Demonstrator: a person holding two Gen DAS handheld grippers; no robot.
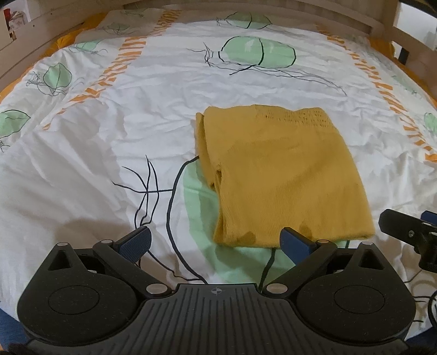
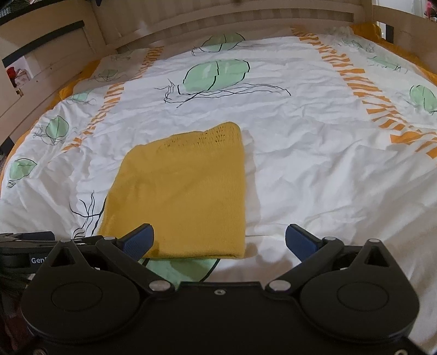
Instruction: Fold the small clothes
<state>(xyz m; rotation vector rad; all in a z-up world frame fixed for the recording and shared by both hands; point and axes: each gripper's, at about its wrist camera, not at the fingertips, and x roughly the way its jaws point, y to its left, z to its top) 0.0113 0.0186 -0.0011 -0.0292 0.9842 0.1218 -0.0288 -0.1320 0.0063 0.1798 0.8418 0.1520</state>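
Note:
A mustard-yellow knit garment [image 1: 284, 174] lies folded into a neat rectangle on the bed, with stacked layers showing along its left edge. It also shows in the right wrist view [image 2: 183, 191]. My left gripper [image 1: 215, 240] is open and empty, just short of the garment's near edge. My right gripper [image 2: 220, 239] is open and empty, hovering at the garment's near right corner. Part of the right gripper shows at the right edge of the left wrist view [image 1: 409, 232].
The bed is covered by a wrinkled white duvet [image 1: 95, 153] printed with green leaves and orange stripes. A wooden bed frame [image 2: 245, 16] runs along the far side. A yellow sheet edge [image 2: 71, 87] shows at the back left.

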